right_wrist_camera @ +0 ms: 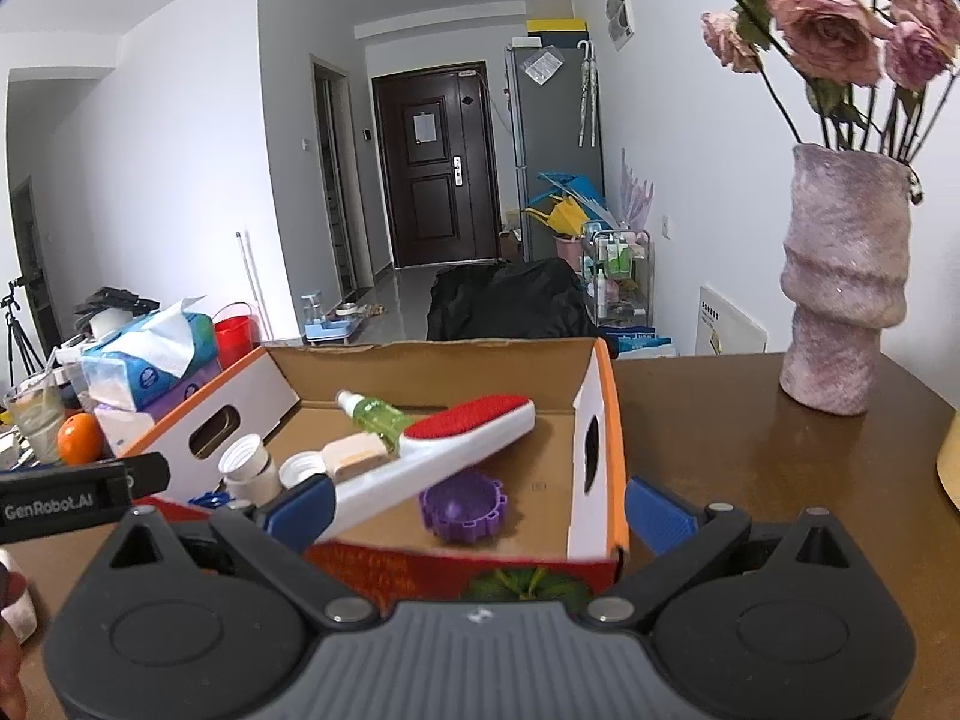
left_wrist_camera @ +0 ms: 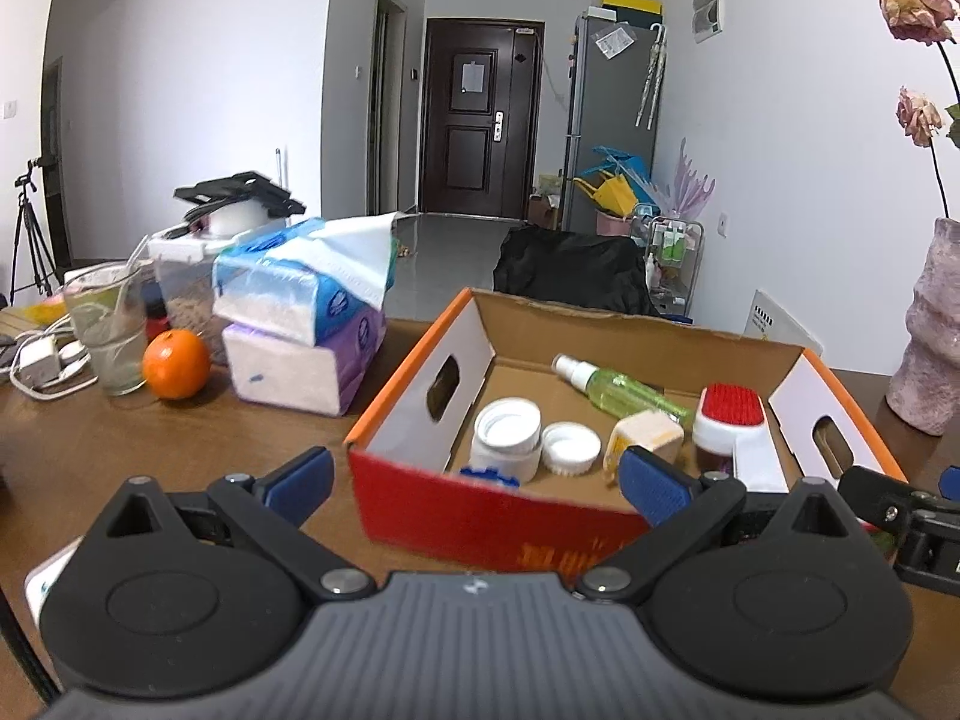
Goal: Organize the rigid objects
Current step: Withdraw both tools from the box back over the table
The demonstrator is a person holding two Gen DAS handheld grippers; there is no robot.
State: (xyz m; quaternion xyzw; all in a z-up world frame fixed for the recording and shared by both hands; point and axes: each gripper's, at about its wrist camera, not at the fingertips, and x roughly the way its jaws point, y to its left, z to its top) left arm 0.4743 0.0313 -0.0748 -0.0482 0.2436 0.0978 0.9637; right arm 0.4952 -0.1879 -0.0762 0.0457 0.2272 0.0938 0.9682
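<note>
An open cardboard box with orange rim and red front stands on the brown table. Inside lie a green spray bottle, a white jar, a white lid, a small beige box, a red-and-white lint brush and a purple gear-shaped lid. My left gripper is open and empty in front of the box's near wall. My right gripper is open and spans the box's right front corner; its left fingertip is at the brush handle.
Stacked tissue packs, an orange, a glass and a charger with cable stand left of the box. A pink vase with dried roses stands on the right. A black chair back is behind the table.
</note>
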